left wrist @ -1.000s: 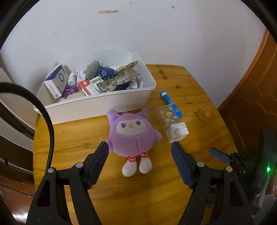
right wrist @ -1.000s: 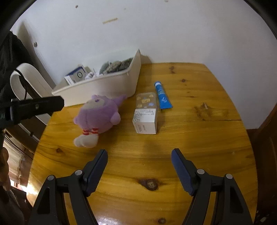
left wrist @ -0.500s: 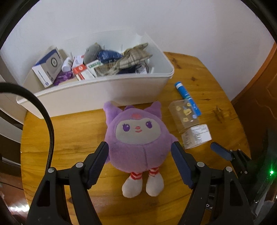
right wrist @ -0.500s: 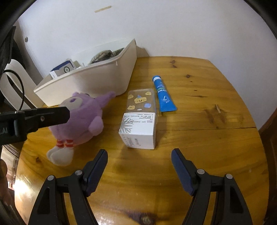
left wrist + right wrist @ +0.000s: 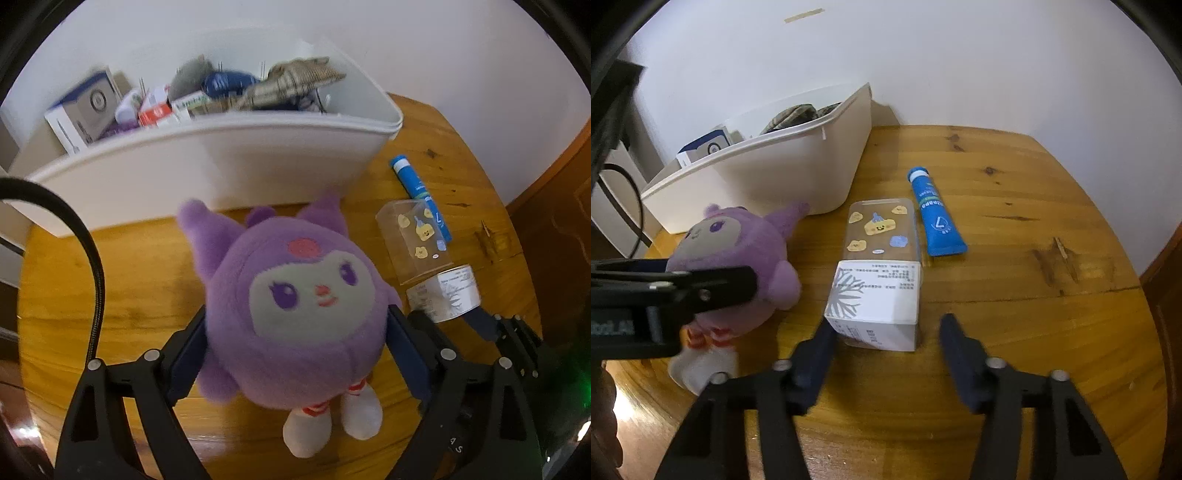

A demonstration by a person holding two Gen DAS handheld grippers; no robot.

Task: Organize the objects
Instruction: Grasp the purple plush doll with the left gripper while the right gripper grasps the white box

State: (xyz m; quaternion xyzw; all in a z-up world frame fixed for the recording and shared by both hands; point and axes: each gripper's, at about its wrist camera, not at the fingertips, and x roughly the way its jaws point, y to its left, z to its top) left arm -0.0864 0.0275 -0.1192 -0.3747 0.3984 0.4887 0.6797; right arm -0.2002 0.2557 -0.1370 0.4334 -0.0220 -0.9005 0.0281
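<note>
A purple plush toy (image 5: 295, 291) lies on the wooden table (image 5: 1015, 314) in front of a white bin (image 5: 221, 158). My left gripper (image 5: 295, 321) straddles its body. The jaws are opening, with a finger along each flank, and I see no squeeze. In the right wrist view one left finger (image 5: 701, 291) crosses the plush toy (image 5: 764, 251). A clear sticker box with a white carton end (image 5: 875, 295) lies to the plush's right. My right gripper (image 5: 886, 326) is closing around its near end. The left finger is at the corner and the right finger stands apart from it.
The bin (image 5: 775, 170) holds several boxes, a plaid cloth and other small items. A blue tube (image 5: 936, 218) lies beside the clear box, towards the wall. A wooden door frame (image 5: 546, 192) stands right of the table. A black cable (image 5: 92, 258) arcs at the left.
My left gripper came down over the plush and its jaws widened around the body. My right gripper moved up to the carton end of the box and its jaws narrowed.
</note>
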